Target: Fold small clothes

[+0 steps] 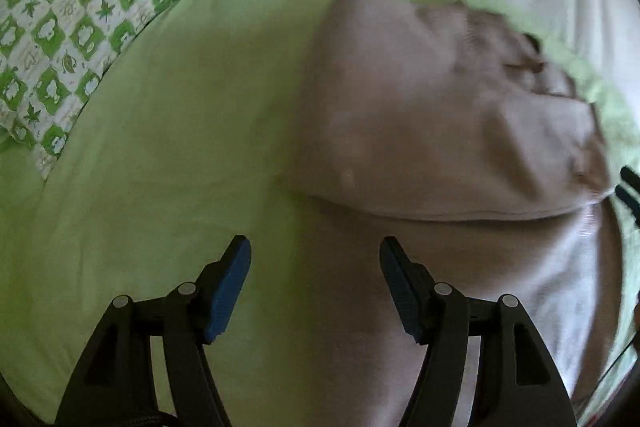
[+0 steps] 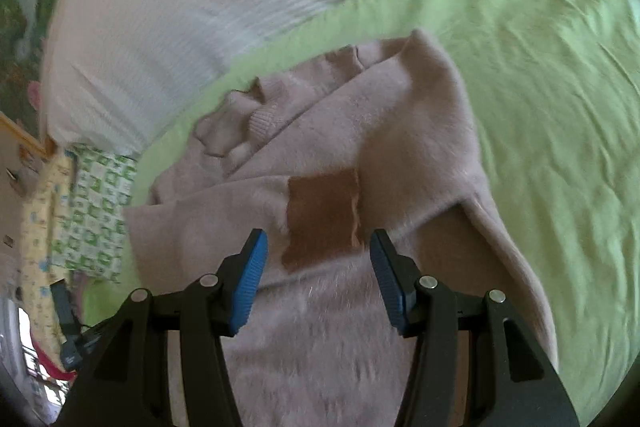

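Observation:
A fuzzy pale pink sweater (image 1: 420, 115) lies partly folded on a light green bed sheet (image 1: 168, 131). In the right wrist view the sweater (image 2: 360, 131) has a brown square patch (image 2: 324, 215) and a ribbed cuff (image 2: 264, 123). My left gripper (image 1: 315, 251) is open and empty, just above the sheet at the sweater's left edge. My right gripper (image 2: 316, 243) is open and empty, hovering over the sweater beside the brown patch. The other gripper (image 1: 630, 187) shows at the right edge of the left wrist view, and at the lower left of the right wrist view (image 2: 68, 327).
A green-and-white patterned pillow (image 1: 72, 39) lies at the sheet's far left. A white striped blanket (image 2: 168, 27) borders the sheet beyond the sweater. The patterned pillow (image 2: 96, 215) and a yellow printed cloth (image 2: 38, 227) lie at the left of the right wrist view.

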Motion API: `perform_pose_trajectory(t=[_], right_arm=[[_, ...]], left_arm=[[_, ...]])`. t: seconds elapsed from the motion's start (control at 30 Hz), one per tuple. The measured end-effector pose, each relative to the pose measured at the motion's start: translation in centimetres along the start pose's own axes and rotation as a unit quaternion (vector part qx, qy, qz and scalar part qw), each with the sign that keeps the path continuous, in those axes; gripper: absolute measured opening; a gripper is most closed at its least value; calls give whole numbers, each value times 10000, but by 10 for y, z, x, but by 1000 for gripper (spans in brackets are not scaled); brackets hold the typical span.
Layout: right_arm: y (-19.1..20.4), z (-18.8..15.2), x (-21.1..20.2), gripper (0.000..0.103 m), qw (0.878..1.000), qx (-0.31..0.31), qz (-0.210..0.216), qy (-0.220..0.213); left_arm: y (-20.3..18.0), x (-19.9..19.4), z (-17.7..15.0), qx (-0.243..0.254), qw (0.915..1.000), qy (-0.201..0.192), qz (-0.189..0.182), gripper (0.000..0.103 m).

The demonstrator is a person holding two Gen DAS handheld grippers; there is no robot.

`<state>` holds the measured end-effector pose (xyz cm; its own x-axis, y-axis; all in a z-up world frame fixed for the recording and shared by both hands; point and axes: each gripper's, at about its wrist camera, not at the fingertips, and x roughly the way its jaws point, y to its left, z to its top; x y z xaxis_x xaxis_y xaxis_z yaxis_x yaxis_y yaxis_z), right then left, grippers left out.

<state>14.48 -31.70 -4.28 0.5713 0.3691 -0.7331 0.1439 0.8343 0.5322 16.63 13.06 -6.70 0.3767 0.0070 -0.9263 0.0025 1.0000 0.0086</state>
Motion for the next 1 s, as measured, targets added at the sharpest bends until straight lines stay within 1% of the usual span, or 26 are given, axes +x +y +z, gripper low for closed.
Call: perform_pose_trajectory(t=[0.03,0.07,0.1,0.13,0.17,0.2,0.23,0.27,0.3,0.37,0.43,0.5,0.57,0.6,0.63,0.7,0.73,0.8,0.9,0.93,1.0], right_arm=[[1,6,12,55,9998,-61,-209,48],[1,10,21,55,9994,-104,-313,104],[1,13,31,55,9988,-128,-418,209],[-1,16,44,55,9977,-128,-529,408],[-2,16,55,55,9968,-105,-558,570],[-2,15,64,55,9964,-116,-500,673],[1,14,67,47,9962,-222,-493,688],[6,14,67,18,9957,-365,-521,675],[13,17,64,5,9954,-479,-487,668],[24,27,43,6,9977,-520,-169,403],[37,41,9,6,9983,-540,231,24],[46,58,-41,6,9935,-585,780,-584],[44,68,-80,6,9868,-620,1027,-1088],[37,71,-92,6,9850,-579,1085,-1209],[25,74,-99,6,9858,-488,1059,-1209],[9,72,-93,6,9897,-497,741,-1116],[-4,70,-84,6,9926,-389,617,-973],[-32,58,-61,6,9974,-96,360,-625],[-52,40,-40,6,9993,8,16,-372],[-64,36,-37,6,9995,75,-97,-306],[-73,32,-35,6,9992,128,-249,-268]], left_arm=[[2,6,2,22,10000,9,66,67],[2,12,4,59,9999,5,127,67],[1,17,6,105,9998,-12,174,67],[-1,22,8,119,9997,-34,220,67],[-4,27,10,120,9996,-57,248,68],[-6,30,12,129,9995,-81,275,68],[-9,32,14,154,9993,-110,320,68],[-11,33,15,162,9991,-135,361,68],[-12,33,17,150,9989,-181,403,68],[-16,32,21,77,9989,-227,395,67],[-16,29,26,-80,9990,-279,344,67],[-13,22,32,-264,9985,-406,247,67],[-10,13,37,-542,9971,-542,-16,68],[-10,9,39,-643,9961,-578,-171,69],[-14,8,41,-698,9955,-609,-223,69],[-26,10,40,-663,9956,-663,-46,66],[-29,12,40,-660,9957,-650,36,64],[-32,20,37,-700,9960,-553,11,49],[-31,29,24,-791,9961,-372,-132,41],[-32,30,19,-768,9963,-355,-143,39],[-35,27,13,-733,9965,-380,-128,35]])
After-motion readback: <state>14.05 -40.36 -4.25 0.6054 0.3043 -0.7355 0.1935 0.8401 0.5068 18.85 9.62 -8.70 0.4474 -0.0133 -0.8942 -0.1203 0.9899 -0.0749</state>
